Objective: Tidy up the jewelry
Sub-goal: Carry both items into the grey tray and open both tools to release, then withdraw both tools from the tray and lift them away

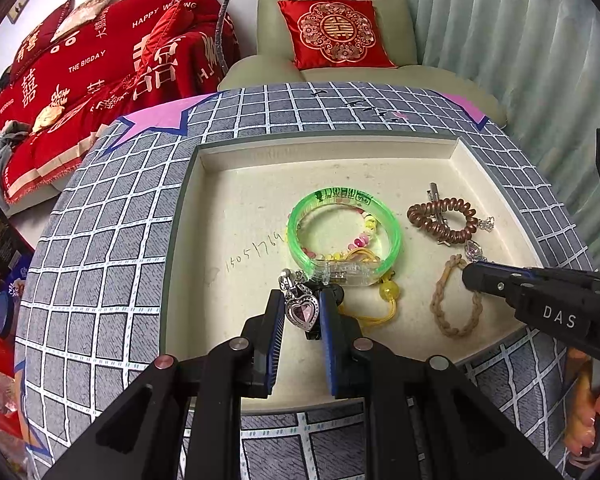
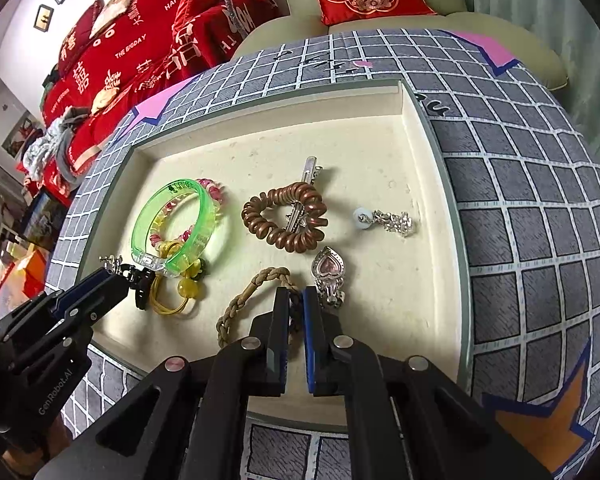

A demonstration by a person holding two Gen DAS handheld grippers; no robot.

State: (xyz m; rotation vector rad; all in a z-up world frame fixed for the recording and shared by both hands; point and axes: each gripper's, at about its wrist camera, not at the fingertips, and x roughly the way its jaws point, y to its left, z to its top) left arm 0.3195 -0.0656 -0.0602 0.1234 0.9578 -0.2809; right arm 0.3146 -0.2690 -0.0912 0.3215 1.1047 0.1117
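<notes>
A cream tray (image 1: pixel 236 184) (image 2: pixel 412 152) holds the jewelry. My left gripper (image 1: pixel 300 312) is shut on a pink heart earring (image 1: pixel 302 312) beside a green bangle (image 1: pixel 392 236) (image 2: pixel 204 208) with a bead bracelet inside it and a yellow cord charm (image 1: pixel 389 290) (image 2: pixel 188 288). My right gripper (image 2: pixel 296 304) (image 1: pixel 470 274) is nearly shut, its tips at the braided tan bracelet (image 2: pixel 240 300) (image 1: pixel 440 304); I cannot tell if it grips anything. A second pink heart earring (image 2: pixel 329 268) lies beside it. A brown coil hair tie (image 2: pixel 284 216) (image 1: pixel 440 220) lies over a silver clip.
A white bead earring with a silver cluster (image 2: pixel 384 220) lies right of the coil tie. The tray sits on a grey grid-pattern cloth (image 1: pixel 100 240) (image 2: pixel 520 200). A green armchair with a red cushion (image 1: pixel 336 32) and a red-covered sofa (image 1: pixel 100 60) stand behind.
</notes>
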